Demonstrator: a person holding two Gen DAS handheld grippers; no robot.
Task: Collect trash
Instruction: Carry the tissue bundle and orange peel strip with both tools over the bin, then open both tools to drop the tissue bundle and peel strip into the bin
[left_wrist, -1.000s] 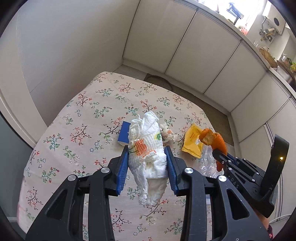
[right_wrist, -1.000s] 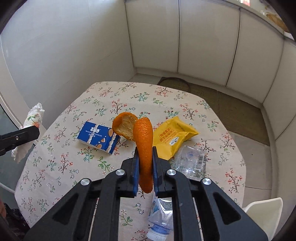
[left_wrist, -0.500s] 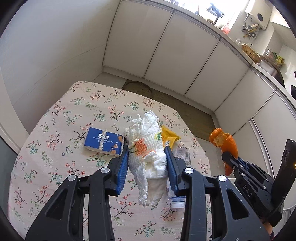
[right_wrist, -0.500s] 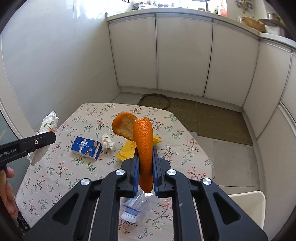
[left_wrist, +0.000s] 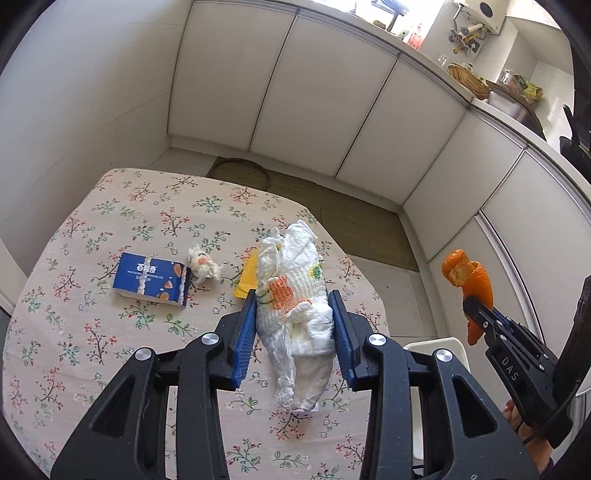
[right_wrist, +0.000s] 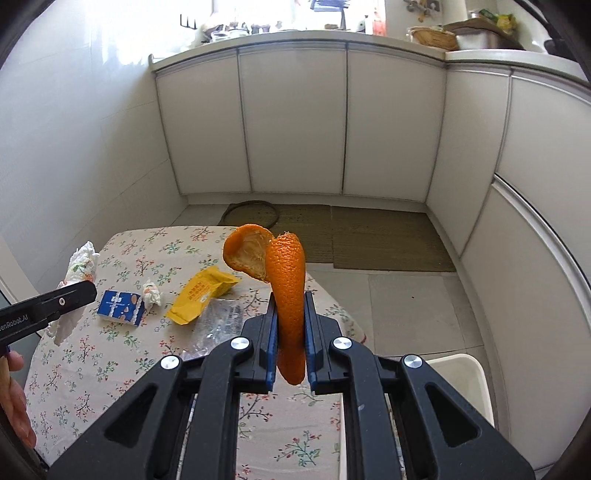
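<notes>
My left gripper (left_wrist: 293, 299) is shut on a crumpled white paper wad (left_wrist: 295, 302) with orange and green print, held high above the floral table (left_wrist: 92, 229). My right gripper (right_wrist: 290, 295) is shut on an orange peel (right_wrist: 286, 280), held above the table's right edge; it also shows in the left wrist view (left_wrist: 467, 273). On the table lie a blue snack box (left_wrist: 149, 278), a small crumpled tissue (left_wrist: 203, 264), a yellow wrapper (right_wrist: 203, 295) and a clear plastic bottle (right_wrist: 218, 321).
A white bin (right_wrist: 469, 376) stands on the floor at the table's right side, its rim showing behind my right gripper. White cabinets (right_wrist: 295, 122) line the far walls. A brown mat (right_wrist: 369, 236) lies on the tiled floor.
Both grippers have risen and pulled back from the table with their loads; the right one has swung right toward the white bin. More floor and cabinets are in view.
</notes>
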